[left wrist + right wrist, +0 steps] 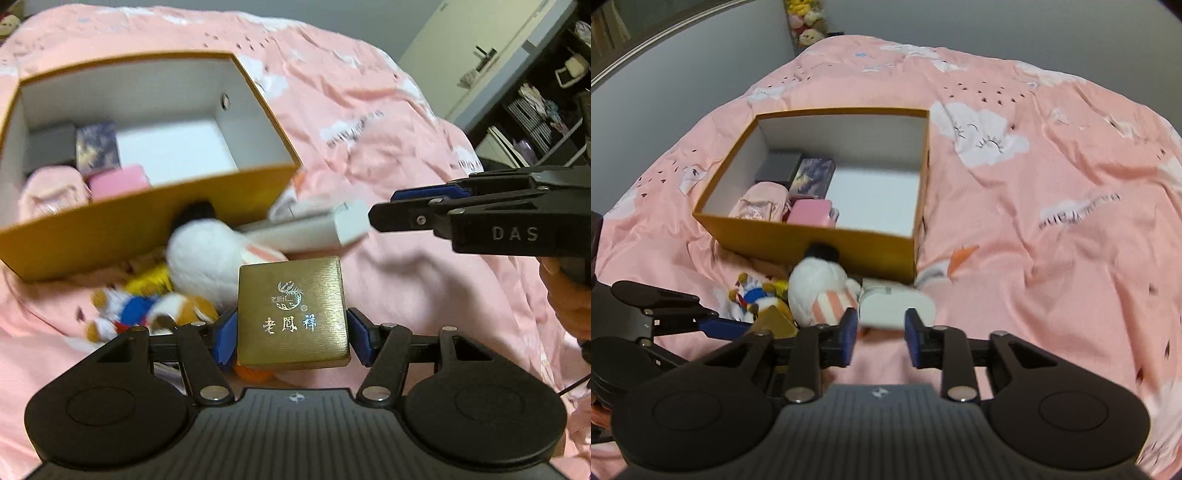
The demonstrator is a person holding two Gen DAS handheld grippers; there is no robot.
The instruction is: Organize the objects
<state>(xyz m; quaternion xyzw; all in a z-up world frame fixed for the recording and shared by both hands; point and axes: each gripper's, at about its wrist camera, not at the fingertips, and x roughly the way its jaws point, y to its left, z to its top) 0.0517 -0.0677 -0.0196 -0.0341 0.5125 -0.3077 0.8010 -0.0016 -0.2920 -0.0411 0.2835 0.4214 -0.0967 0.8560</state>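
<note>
Left gripper [291, 332] clamps gold box [292, 314] between blue pads, above pink bedspread [406, 129]. Right gripper [881, 332] spread wide, white box [895, 304] just ahead, untouched. Orange storage box [820, 240] beyond; white plush [816, 288] against its near wall.

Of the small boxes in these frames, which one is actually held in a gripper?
The gold box with Chinese lettering: the left gripper clamps it between its blue pads. The white box lies on the bedspread; the others sit inside the orange carton.
</note>
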